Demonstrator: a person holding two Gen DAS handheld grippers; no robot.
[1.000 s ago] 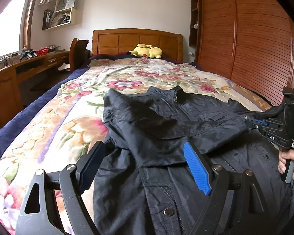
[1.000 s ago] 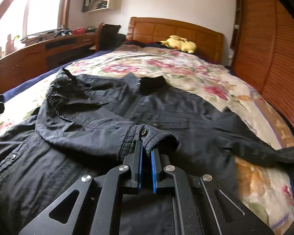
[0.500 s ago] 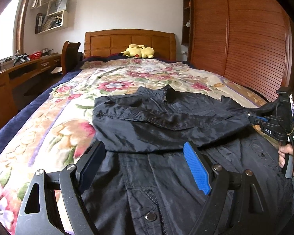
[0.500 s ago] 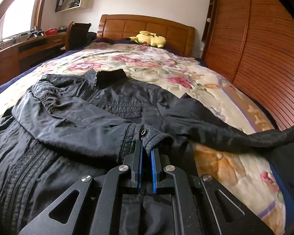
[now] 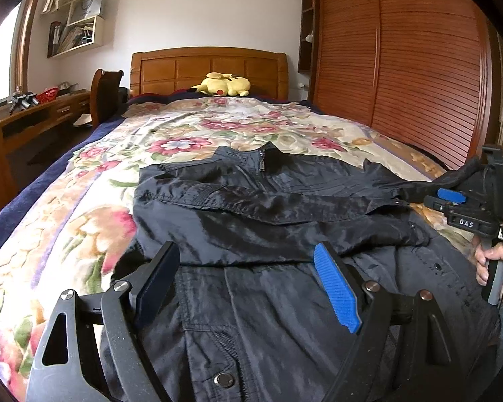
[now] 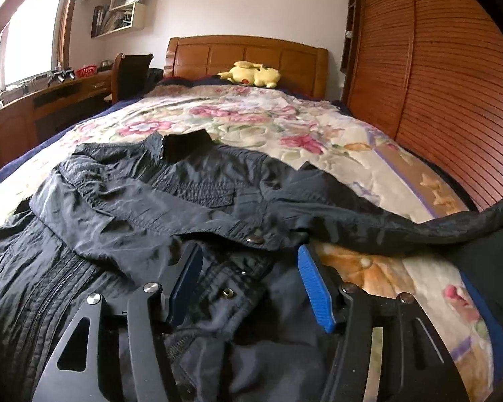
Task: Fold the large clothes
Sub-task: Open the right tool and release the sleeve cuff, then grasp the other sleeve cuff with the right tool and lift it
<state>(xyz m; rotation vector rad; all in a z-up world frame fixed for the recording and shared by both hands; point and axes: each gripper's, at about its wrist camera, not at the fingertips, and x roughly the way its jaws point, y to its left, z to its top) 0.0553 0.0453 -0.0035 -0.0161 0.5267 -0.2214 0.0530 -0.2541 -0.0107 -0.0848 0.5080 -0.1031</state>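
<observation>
A black jacket (image 5: 251,221) (image 6: 144,207) lies front up on the floral bedspread (image 5: 84,221), collar toward the headboard. One sleeve is folded across the chest, and its cuff (image 6: 255,239) with a snap lies just ahead of my right gripper (image 6: 249,261). That gripper's jaws are opening; jacket fabric lies below them, and the pads press on nothing. The other sleeve (image 6: 452,227) trails off to the right. My left gripper (image 5: 248,261) hovers open above the jacket's lower front, empty. In the left wrist view the right gripper (image 5: 452,201) shows at the right edge, in a hand (image 5: 496,268).
A yellow plush toy (image 5: 223,84) lies by the wooden headboard (image 5: 208,67). A slatted wooden wardrobe (image 5: 402,67) runs along the bed's right side. A desk (image 5: 33,117) and a chair (image 5: 105,93) stand to the left, with wall shelves (image 5: 77,30) above.
The right gripper's jaws, shut on the sleeve cuff before, now stand apart, and the cuff lies on the jacket's chest. The left gripper stays open, its view drifting slightly.
</observation>
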